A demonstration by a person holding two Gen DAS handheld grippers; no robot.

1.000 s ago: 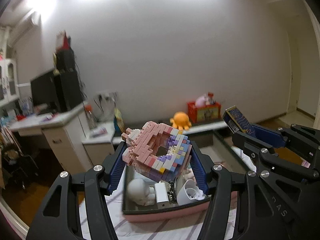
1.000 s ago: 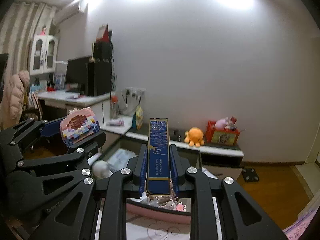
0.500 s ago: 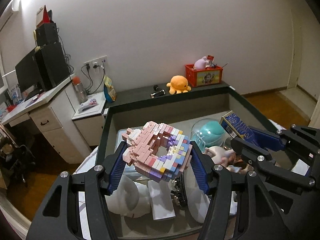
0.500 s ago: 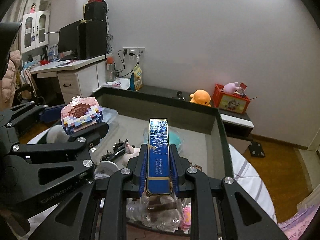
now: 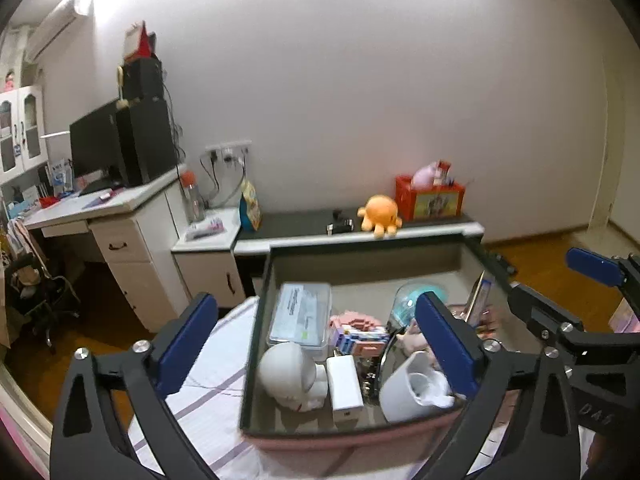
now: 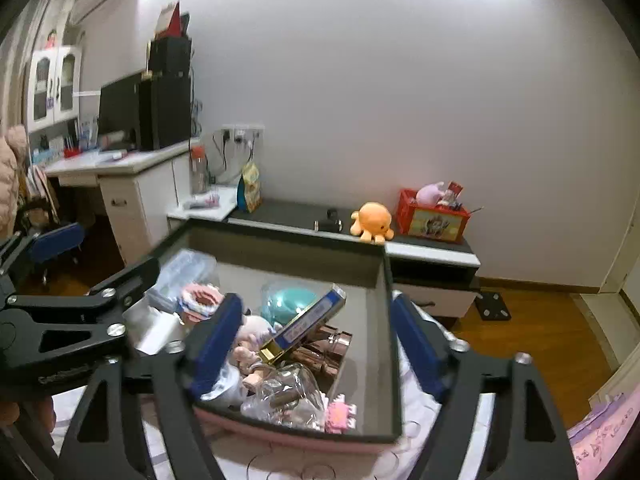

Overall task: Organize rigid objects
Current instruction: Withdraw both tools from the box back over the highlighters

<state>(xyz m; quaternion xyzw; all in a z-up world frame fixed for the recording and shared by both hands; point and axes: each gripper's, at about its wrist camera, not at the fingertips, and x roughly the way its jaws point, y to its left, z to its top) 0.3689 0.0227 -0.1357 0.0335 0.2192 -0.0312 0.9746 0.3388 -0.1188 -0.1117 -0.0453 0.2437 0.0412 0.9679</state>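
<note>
We see the pink block toy (image 5: 356, 334) lying inside the big bin (image 5: 256, 344), in the middle, just beside a clear plastic case (image 5: 300, 316) and behind a white charger block (image 5: 344, 388). The long blue box (image 6: 308, 322) is in the bin too, on the right side, tilted, with one gold end resting on some shiny copper-colored things (image 6: 326, 350). A teal round thing under a clear dome (image 6: 290, 298) sits behind it. Near the front of the bin there is a white round-headed doll (image 5: 290, 376), a white cup (image 5: 412, 392), a glass jar (image 6: 288, 396) and a small pink block piece (image 6: 340, 414). Our left gripper (image 5: 320, 332) hangs over the front of the bin; its jaws have just been opening and now stand wide apart with nothing pinched between them. Our right gripper (image 6: 316, 340) hangs over the right part of the bin; its jaws have just been opening too, and they are spread wide, not touching the blue box that lies below between them. The bin stands on a white cloth with purple lines (image 5: 208, 392). Far behind, an orange octopus toy (image 5: 378, 214) sits on a low dark shelf (image 5: 304, 224) next to a red box (image 5: 430, 198).
</note>
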